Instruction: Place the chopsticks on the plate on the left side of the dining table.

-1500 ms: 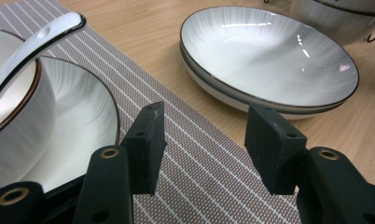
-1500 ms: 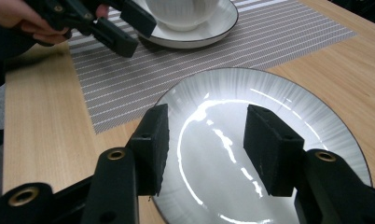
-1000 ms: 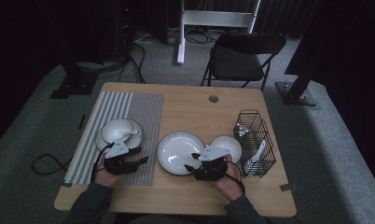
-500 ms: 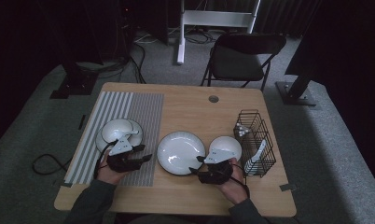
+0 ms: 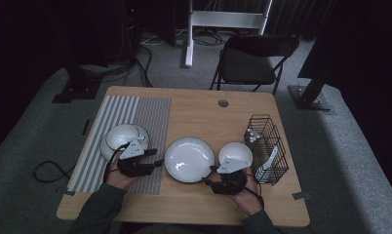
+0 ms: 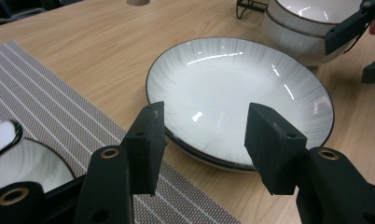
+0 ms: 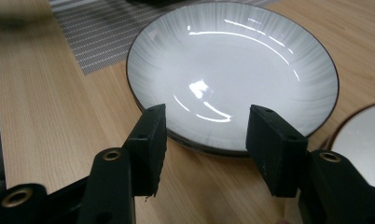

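A white ribbed plate with a dark rim [image 5: 189,159] lies at the middle of the wooden table [image 5: 194,112]. My left gripper [image 5: 155,157] sits over the striped placemat [image 5: 135,117] just left of the plate. It points at the plate, open with nothing between its jaws. The left gripper [image 6: 202,135] faces the plate [image 6: 237,88] with a gap between. My right gripper [image 5: 209,176] is at the plate's near right side, also open and holding nothing. The right gripper [image 7: 204,135] has its jaws just short of the plate's rim [image 7: 232,70].
Stacked white bowls [image 5: 123,139] rest on the placemat behind the left hand. Another white bowl [image 5: 235,152] stands right of the plate, beside a black wire basket [image 5: 266,146] holding a white utensil. A folding chair [image 5: 252,58] stands beyond the table.
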A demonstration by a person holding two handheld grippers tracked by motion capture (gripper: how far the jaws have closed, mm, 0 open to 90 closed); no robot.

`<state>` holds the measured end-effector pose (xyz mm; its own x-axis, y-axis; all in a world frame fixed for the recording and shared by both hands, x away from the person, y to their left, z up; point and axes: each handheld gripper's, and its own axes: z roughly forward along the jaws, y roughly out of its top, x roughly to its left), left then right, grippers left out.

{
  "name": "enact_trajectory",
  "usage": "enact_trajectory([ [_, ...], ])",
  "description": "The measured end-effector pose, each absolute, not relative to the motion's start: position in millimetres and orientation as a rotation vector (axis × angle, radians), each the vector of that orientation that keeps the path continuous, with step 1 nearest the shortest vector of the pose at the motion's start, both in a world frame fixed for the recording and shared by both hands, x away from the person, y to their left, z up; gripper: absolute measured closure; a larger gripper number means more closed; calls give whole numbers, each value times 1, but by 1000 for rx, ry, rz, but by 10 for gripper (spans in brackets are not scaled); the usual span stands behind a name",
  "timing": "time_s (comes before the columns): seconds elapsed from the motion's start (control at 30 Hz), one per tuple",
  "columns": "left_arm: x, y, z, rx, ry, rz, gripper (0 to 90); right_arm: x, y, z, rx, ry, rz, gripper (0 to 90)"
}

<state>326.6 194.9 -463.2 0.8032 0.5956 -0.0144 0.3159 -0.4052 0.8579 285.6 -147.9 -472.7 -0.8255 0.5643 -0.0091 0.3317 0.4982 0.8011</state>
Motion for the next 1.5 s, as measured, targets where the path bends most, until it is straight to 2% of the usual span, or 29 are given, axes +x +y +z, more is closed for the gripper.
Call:
enact_trajectory([
  [0.87, 337, 167, -451, 2050, 593, 354, 487, 269, -151, -487, 700, 2499, 1216, 413],
  [1.5, 351, 128, -431, 2067, 473, 333, 486, 260, -142, -518, 715, 2546, 1132, 343],
])
